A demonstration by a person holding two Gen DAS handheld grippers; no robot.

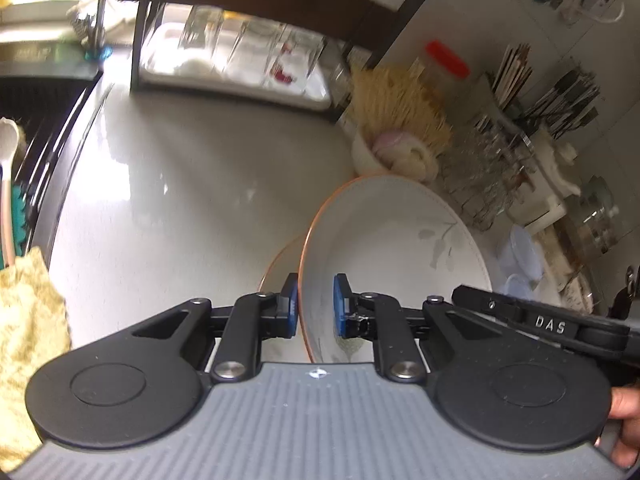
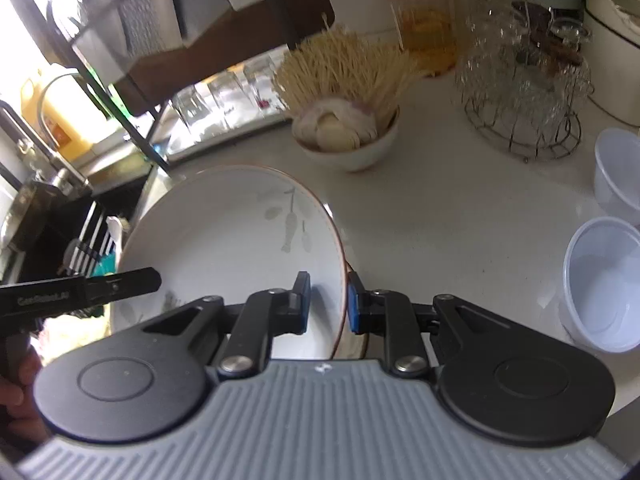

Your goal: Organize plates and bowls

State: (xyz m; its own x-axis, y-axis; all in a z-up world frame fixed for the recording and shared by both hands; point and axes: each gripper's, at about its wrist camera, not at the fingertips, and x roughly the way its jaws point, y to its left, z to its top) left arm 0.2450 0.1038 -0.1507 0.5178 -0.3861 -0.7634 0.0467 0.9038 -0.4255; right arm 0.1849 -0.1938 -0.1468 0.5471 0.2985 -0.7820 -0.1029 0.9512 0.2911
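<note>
Plate [image 1: 392, 256] in my left view sits tilted, rim running toward 1 o'clock, my left gripper [image 1: 315, 306] pinching its near edge. Right view: my right gripper [image 2: 329, 304] clamps the same plate's rim at 5 o'clock.

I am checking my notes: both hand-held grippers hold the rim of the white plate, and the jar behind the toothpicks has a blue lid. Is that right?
Not quite. The jar lid is red, as the right wrist view shows. The rest stands: the left hand-held gripper and the right hand-held gripper each hold the plate rim.
</note>
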